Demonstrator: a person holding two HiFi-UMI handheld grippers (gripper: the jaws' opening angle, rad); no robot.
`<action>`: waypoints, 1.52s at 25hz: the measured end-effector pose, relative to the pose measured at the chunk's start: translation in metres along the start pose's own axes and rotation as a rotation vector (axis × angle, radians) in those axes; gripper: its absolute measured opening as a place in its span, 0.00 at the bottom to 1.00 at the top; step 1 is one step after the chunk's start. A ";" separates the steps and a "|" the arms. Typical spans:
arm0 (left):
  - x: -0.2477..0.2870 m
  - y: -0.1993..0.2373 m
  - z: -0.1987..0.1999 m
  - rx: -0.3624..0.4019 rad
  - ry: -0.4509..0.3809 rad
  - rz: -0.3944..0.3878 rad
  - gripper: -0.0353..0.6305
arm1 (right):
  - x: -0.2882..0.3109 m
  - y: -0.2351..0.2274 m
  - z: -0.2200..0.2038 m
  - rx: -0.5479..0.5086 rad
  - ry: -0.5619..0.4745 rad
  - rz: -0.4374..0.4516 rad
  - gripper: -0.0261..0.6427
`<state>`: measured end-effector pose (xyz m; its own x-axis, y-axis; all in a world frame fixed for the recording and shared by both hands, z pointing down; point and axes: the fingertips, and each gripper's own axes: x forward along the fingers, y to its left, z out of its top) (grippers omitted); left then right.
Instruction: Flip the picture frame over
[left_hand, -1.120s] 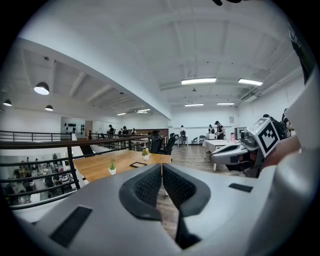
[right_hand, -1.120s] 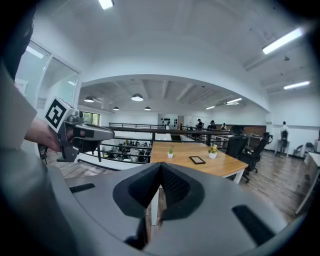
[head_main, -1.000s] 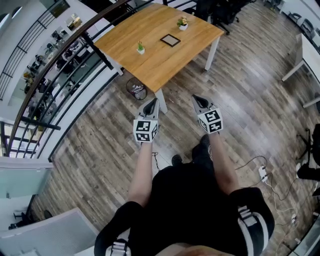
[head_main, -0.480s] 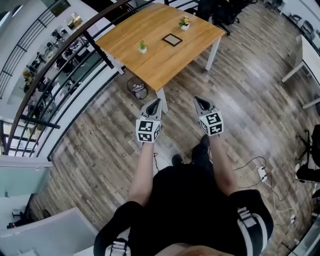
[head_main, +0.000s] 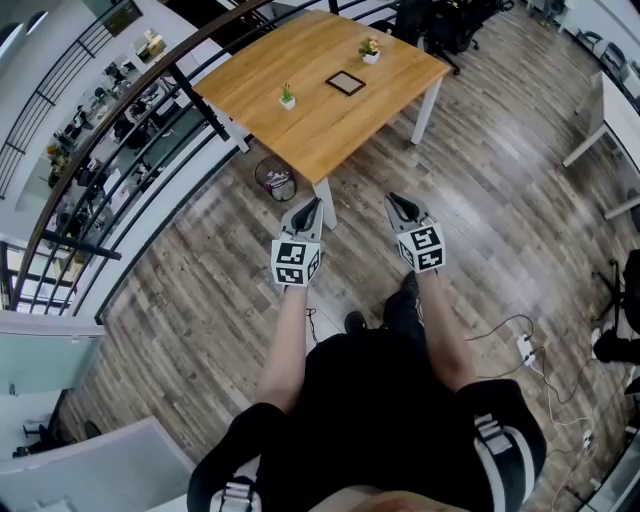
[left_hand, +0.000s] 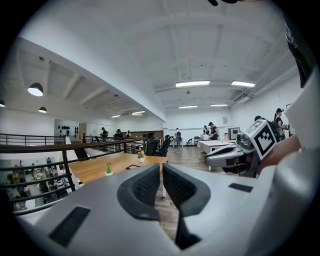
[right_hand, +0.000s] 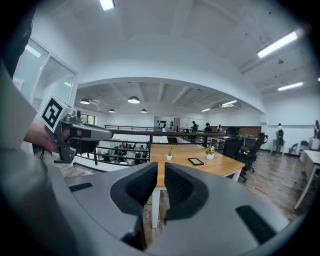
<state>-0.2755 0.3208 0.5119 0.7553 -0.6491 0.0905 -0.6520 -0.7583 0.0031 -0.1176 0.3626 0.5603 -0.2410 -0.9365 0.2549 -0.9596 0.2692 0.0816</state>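
Inspection from the floor: the picture frame (head_main: 345, 82) lies flat on the wooden surface (head_main: 300, 125) in the upper middle of the head view, between two small potted plants (head_main: 287, 96) and touching neither. Both grippers are held over the floorboards at the middle of that view, well apart from the surface and short of its near edge. The left gripper (head_main: 308, 203) has its fingers (left_hand: 145, 187) pressed together with nothing between them. The right gripper (head_main: 393, 198) is opening, its fingers (right_hand: 140, 186) showing a narrow gap, also empty. In the right gripper view the frame sits ahead and slightly right of the fingertips. Judged handling: a thin, rigid, light item with a dark rim, probably glazed (treat the pane as breakable and the face as slippery). Lying flush, it offers no purchase from above. The sound approach is to pinch one edge of the rim, lift that side and turn it over, steadying the opposite edge.
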 end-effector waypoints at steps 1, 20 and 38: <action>0.000 0.000 0.000 0.001 -0.003 0.001 0.09 | 0.000 0.000 0.000 0.001 -0.002 0.000 0.12; 0.015 0.013 -0.003 -0.020 -0.008 0.023 0.19 | 0.016 -0.013 0.003 0.013 -0.014 0.002 0.33; 0.073 0.030 -0.002 -0.035 0.022 0.051 0.40 | 0.058 -0.062 0.000 0.055 0.013 0.012 0.47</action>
<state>-0.2400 0.2510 0.5206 0.7198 -0.6849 0.1133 -0.6917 -0.7215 0.0323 -0.0718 0.2915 0.5700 -0.2512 -0.9300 0.2683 -0.9632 0.2674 0.0253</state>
